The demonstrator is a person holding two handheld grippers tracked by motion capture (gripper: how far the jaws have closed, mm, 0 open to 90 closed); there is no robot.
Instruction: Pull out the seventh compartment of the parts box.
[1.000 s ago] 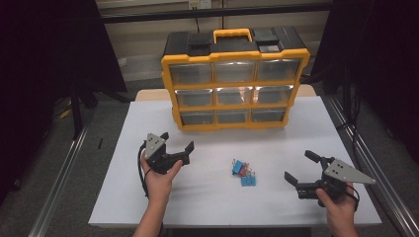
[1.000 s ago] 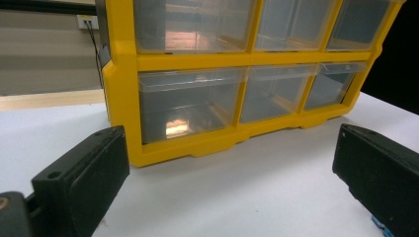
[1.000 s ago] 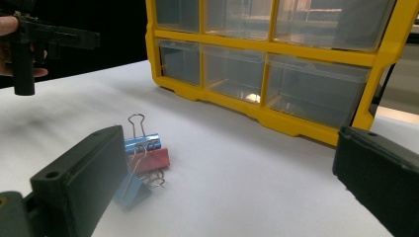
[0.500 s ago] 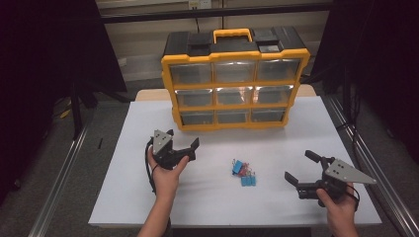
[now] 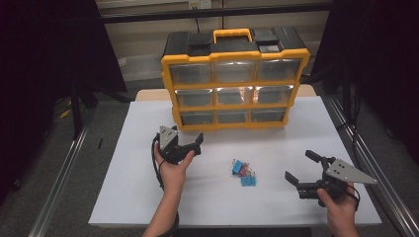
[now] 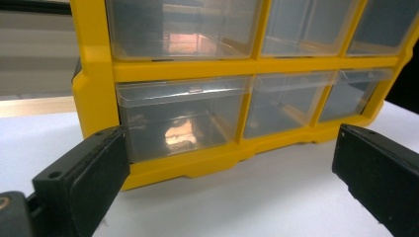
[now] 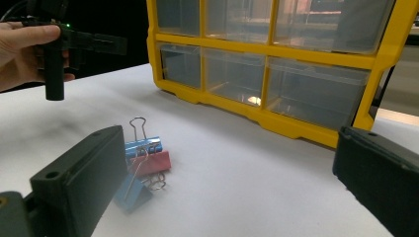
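The left hand-held gripper hangs with its jaws spread wide, empty, just before the bottom-left drawer of the yellow organizer, which stands at the far side of the white counter. That drawer is shut, clear plastic, and looks empty. It should be light and slide easily, but its face is smooth and slippery, and thin plastic of this kind may crack under a hard squeeze. The best hold is probably the lip along its top edge, pinched gently and drawn straight out; a skewed pull could jam it, or drag the whole organizer forward if that is as light as it looks. The right hand-held gripper also stands spread and empty, low over the counter's near right, well apart from the organizer. Between the two grippers lies a small heap of binder clips, blue and red, stiff and springy with thin wire handles.
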